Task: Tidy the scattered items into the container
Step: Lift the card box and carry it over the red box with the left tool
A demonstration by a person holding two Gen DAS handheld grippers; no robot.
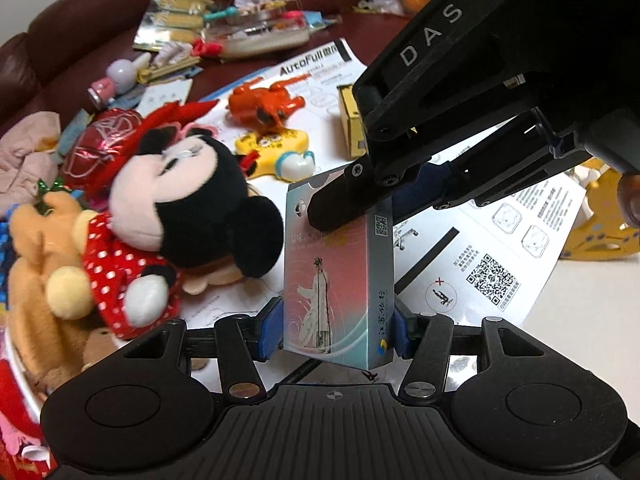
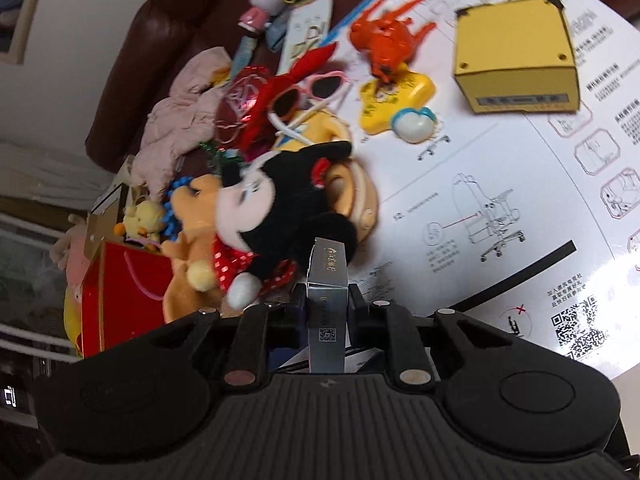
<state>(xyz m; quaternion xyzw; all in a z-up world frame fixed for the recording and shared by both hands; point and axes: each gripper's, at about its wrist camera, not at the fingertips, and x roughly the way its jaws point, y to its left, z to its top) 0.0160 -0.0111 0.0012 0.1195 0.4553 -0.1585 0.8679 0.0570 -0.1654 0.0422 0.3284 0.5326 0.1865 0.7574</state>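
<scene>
Both tools gripped one card box (image 1: 340, 272): left tool (image 1: 334, 330) clamped its lower faces, right tool (image 2: 327, 300) pinched the narrow top edge, box lifted off the counter beside the mouse plush (image 1: 192, 200). Risk: opposing pulls could twist or drop it before the red container (image 2: 120, 292).

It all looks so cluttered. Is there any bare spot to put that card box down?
Yes: the white instruction sheet is bare between the yellow box and the QR code. Left, around the mouse plush, it is crowded.
</scene>
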